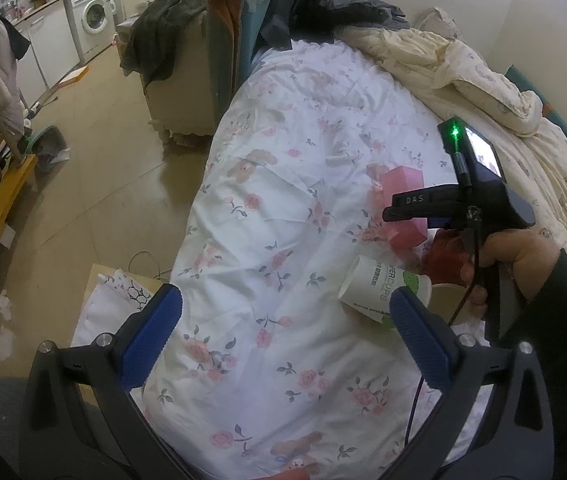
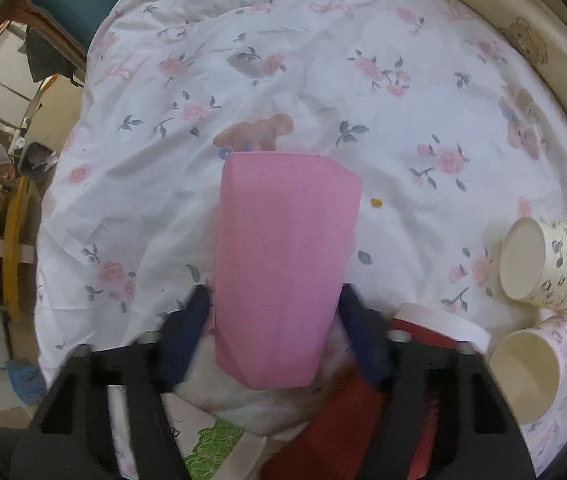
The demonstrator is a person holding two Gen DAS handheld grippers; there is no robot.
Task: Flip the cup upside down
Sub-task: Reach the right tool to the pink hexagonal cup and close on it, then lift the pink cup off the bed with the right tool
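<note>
A pink faceted cup point(image 2: 283, 264) is held between the blue pads of my right gripper point(image 2: 279, 336), lifted above the floral bedsheet point(image 2: 363, 128). It also shows in the left wrist view point(image 1: 403, 216), pinched by the black right gripper point(image 1: 423, 204) over the bed. My left gripper point(image 1: 287, 332) is open and empty, low over the sheet point(image 1: 283, 184), to the left of the right hand.
A white paper cup point(image 1: 383, 292) with green print lies on its side by my left gripper's right finger. A red cup point(image 2: 415, 344) and two patterned paper cups point(image 2: 543, 260) point(image 2: 531, 364) lie on the bed at right. A cream quilt point(image 1: 483, 80) is bunched at the back. The floor point(image 1: 103, 160) is left.
</note>
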